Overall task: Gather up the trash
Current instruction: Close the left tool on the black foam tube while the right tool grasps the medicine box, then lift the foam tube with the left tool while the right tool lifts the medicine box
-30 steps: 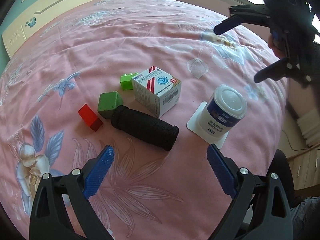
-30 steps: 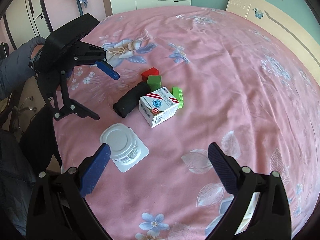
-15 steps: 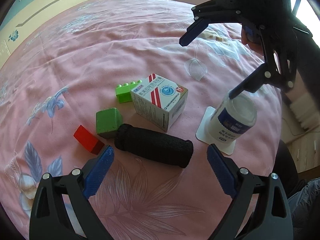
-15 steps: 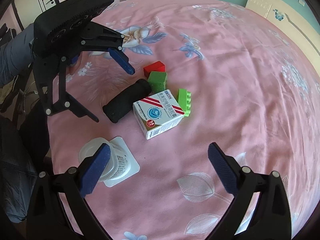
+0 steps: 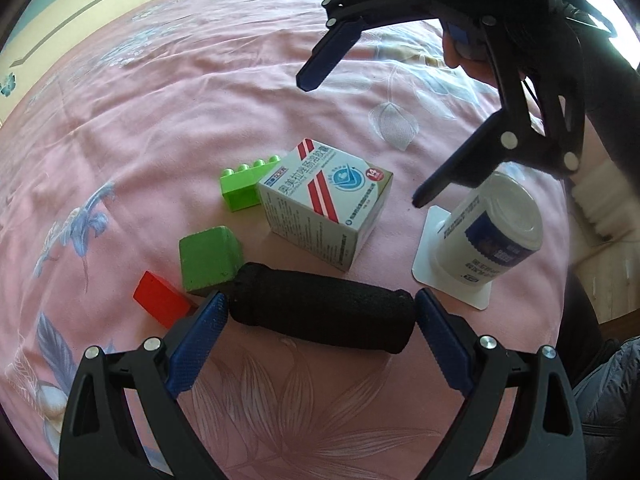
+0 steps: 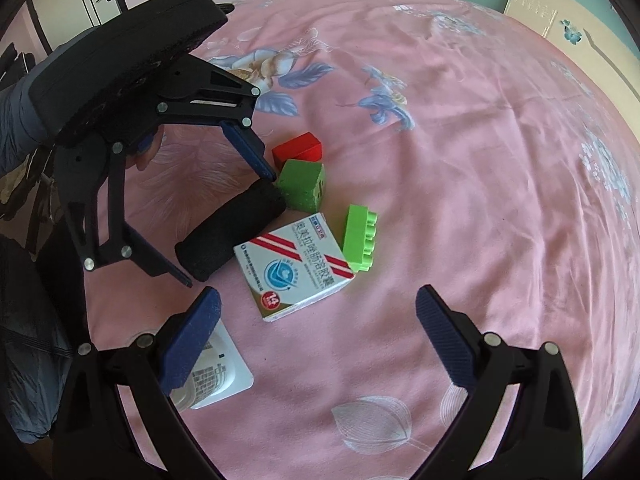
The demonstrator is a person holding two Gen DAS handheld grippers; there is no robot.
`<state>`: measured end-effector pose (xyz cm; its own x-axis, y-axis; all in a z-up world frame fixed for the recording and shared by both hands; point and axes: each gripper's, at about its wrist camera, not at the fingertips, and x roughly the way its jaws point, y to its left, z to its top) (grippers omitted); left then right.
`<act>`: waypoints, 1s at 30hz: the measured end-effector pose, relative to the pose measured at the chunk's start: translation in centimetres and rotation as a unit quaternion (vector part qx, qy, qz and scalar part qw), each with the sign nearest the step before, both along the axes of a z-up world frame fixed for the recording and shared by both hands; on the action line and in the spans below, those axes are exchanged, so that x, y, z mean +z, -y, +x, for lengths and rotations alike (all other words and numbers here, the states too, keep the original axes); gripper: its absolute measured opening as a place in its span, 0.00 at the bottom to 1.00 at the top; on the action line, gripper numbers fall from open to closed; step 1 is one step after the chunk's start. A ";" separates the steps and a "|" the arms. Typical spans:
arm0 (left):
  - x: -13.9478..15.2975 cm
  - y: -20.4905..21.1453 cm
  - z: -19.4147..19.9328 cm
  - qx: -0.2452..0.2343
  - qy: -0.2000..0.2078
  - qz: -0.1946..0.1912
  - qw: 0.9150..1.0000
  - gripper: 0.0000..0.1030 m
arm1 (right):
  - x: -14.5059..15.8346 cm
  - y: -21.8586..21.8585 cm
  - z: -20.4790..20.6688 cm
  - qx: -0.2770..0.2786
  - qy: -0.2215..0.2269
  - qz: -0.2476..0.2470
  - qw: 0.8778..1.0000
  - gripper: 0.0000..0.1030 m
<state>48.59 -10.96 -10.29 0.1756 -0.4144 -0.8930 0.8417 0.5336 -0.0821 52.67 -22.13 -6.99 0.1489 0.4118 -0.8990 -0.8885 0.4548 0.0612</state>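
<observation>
On the pink flowered bedspread lie a black foam cylinder [image 5: 324, 322] [image 6: 230, 236], a white medicine box [image 5: 326, 204] [image 6: 294, 270] and an upturned white plastic cup on its lid [image 5: 494, 232] [image 6: 210, 380]. My left gripper [image 5: 318, 330] [image 6: 230, 224] is open, its fingers at either end of the black cylinder. My right gripper [image 6: 318, 330] [image 5: 360, 136] is open, hovering above the medicine box with the cup by its left finger.
A red block [image 5: 162, 300] [image 6: 298, 150], a green block [image 5: 210, 260] [image 6: 304, 186] and a green studded brick [image 5: 244, 188] [image 6: 360, 238] lie next to the trash. The bed's edge [image 5: 560, 264] is to the right in the left wrist view; a headboard [image 6: 576, 32] stands far behind.
Both grippers have moved in and down toward the pile. The left now straddles the black cylinder; the right has come over the medicine box, beside the cup.
</observation>
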 end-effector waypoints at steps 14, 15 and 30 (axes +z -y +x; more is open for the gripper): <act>-1.3 0.3 0.2 -0.013 -0.007 -0.003 1.000 0.93 | -2.3 -2.8 0.6 0.039 -0.017 -0.008 0.999 0.68; -1.3 0.3 0.1 -0.013 -0.005 -0.004 1.000 0.92 | -2.3 -2.8 0.6 0.040 -0.017 -0.010 0.999 0.64; -1.1 0.2 -0.5 -0.012 0.004 -0.016 1.000 0.86 | -2.3 -3.2 0.5 0.039 -0.025 -0.024 0.999 0.57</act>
<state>48.06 -11.19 -11.39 0.1723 -0.4477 -0.8774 0.8547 0.5107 -0.0928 53.17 -18.94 -9.34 0.0717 0.3772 -0.9233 -0.9175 0.3880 0.0872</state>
